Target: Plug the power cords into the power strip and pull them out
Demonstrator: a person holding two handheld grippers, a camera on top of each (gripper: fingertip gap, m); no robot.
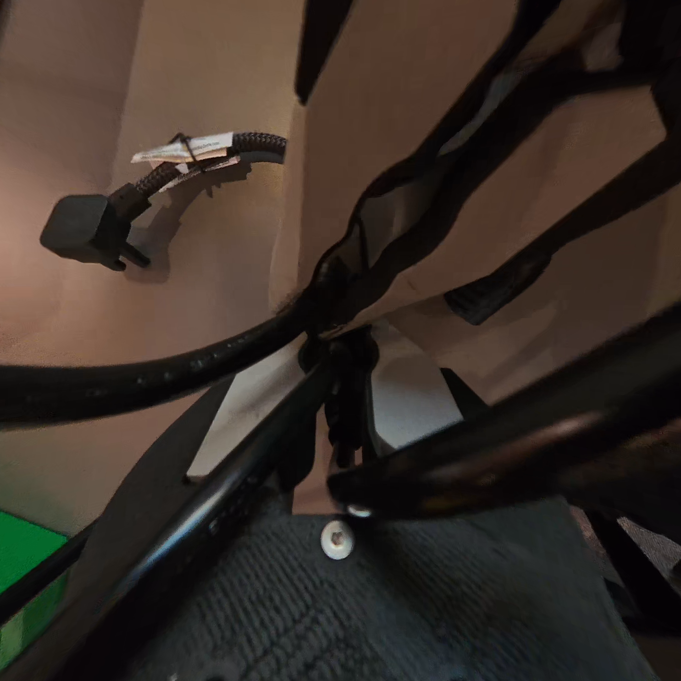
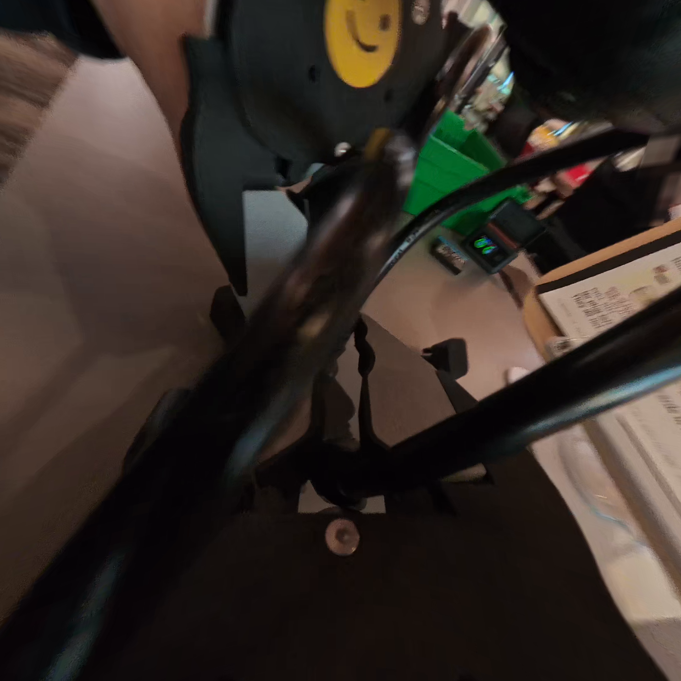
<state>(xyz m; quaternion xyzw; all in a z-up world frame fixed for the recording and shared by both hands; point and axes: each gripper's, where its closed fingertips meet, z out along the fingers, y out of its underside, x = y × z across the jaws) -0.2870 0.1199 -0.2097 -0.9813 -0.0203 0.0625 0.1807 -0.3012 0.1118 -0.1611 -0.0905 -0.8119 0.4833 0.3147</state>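
Observation:
In the left wrist view my left gripper [image 1: 341,352] has its fingers drawn close together on the end of a thick black power cord [image 1: 166,372] that sweeps in from the left. A white surface [image 1: 405,409], possibly the power strip, lies right under the fingers. My right gripper [image 1: 401,291] reaches in from the upper right with its fingers apart. In the right wrist view my right gripper [image 2: 337,335] is open, its fingertips [image 2: 447,357] far apart, with blurred black cords [image 2: 516,420] crossing between them untouched. The left gripper's body with a round yellow sticker [image 2: 361,44] is at the top.
A loose black plug [image 1: 84,228] on a braided cord with a paper tag [image 1: 184,149] lies on the tan table [image 1: 73,331]. A green box [image 2: 453,173], a small device with a lit screen [image 2: 493,247] and a cardboard box [image 2: 538,317] stand at the right. A person's arm [image 2: 147,55] is at the top left. Left tips to right tips: about 5 centimetres.

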